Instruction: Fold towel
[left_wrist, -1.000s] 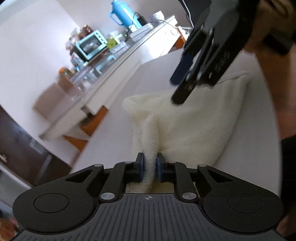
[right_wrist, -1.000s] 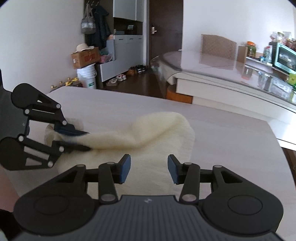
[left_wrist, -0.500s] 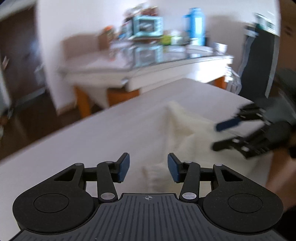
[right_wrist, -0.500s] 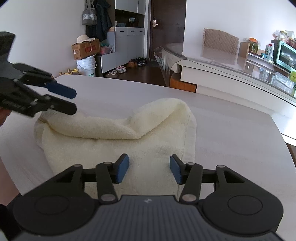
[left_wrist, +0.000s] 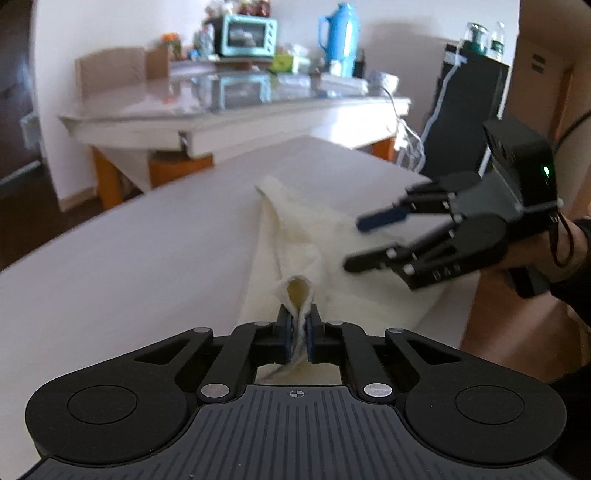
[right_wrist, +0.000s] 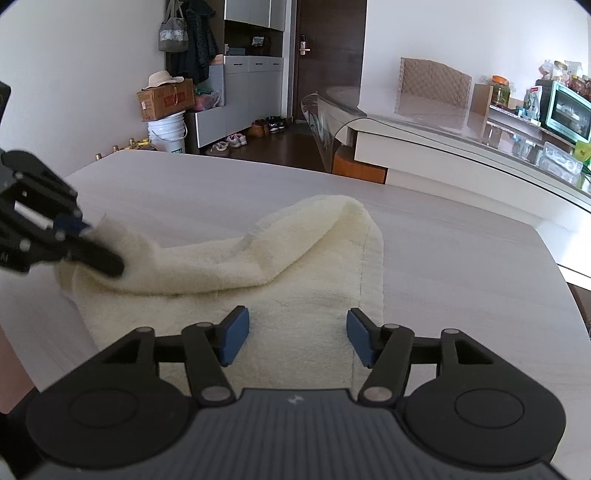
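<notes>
Left tool clenched on a pinched corner of the fluffy cream terry towel; right tool released above it.

The towel lies on the pale wood-grain bench, partly doubled over itself, with a loose rolled fold running across its upper part and a flat layer under it. In the left wrist view the blue-padded fingers of the left tool squeeze a looped bit of towel edge between them, and the right tool hangs over the cloth on the right with its fingers spread, gripping nothing. In the right wrist view the right tool's blue pads stand wide apart just above the flat layer, and the left tool grips the towel's left end, near the bench edge.
</notes>
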